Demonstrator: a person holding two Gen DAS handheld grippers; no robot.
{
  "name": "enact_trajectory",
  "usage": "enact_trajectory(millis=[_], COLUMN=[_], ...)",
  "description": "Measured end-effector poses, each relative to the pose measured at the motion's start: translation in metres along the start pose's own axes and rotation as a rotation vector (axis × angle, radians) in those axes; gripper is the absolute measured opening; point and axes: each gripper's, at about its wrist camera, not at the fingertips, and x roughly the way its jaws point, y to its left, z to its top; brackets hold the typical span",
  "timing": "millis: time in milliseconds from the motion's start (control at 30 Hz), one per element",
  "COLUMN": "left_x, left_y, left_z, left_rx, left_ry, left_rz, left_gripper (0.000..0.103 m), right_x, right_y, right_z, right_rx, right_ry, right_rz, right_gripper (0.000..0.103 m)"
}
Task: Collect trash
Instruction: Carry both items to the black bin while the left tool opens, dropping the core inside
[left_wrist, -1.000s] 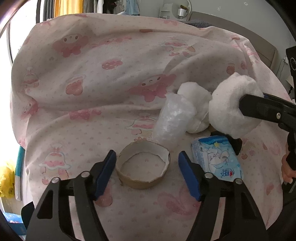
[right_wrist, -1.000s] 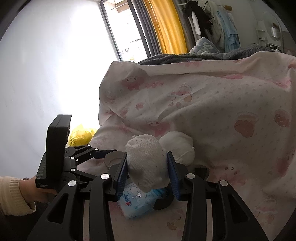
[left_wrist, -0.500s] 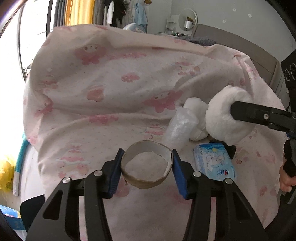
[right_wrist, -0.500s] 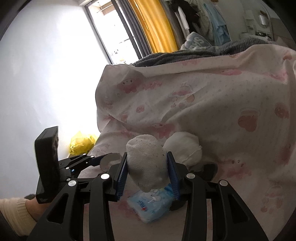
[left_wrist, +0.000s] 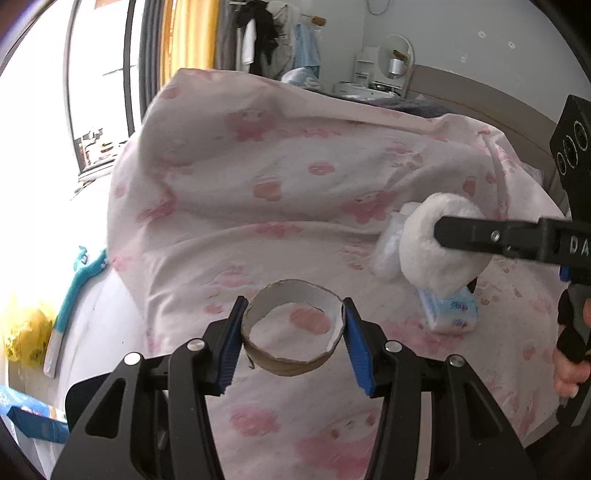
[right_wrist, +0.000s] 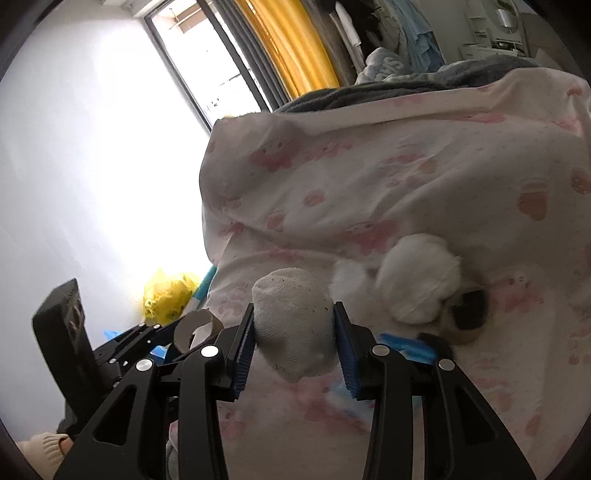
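My left gripper (left_wrist: 293, 341) is shut on a brown cardboard ring (left_wrist: 293, 354) and holds it above the pink patterned bed cover (left_wrist: 277, 192). My right gripper (right_wrist: 294, 341) is shut on a white balled sock (right_wrist: 293, 325), lifted off the bed; it shows in the left wrist view as a white fluffy ball (left_wrist: 436, 251). A blue tissue pack (left_wrist: 448, 308) lies on the cover under the sock. A second white sock ball (right_wrist: 421, 280) and a crumpled clear plastic piece (left_wrist: 388, 245) lie beside it. The left gripper with the ring also shows in the right wrist view (right_wrist: 195, 328).
A yellow plastic bag (right_wrist: 168, 297) sits on the floor left of the bed; it also shows in the left wrist view (left_wrist: 22, 334). A teal strip (left_wrist: 74, 284) hangs at the bed's left edge. A dark object (right_wrist: 469, 314) lies by the sock ball.
My left gripper closed on the cardboard ring and lifted it off the cover. My right gripper rose higher with the sock. Both views swung toward the bed's left edge.
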Motion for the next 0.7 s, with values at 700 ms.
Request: enact_trajectory(millis=[700], left_x=[-0.034], left_y=[0.119], left_z=[-0.046], left_rx=[-0.154], left_ry=[0.053], left_rz=[0.155], left_gripper=[0.054], right_x=[0.019], right_y=[0.122], right_z=[-0.025], right_rx=[-0.158], right_ry=[0.033], right_rz=[0.029], right_gripper=[0.041])
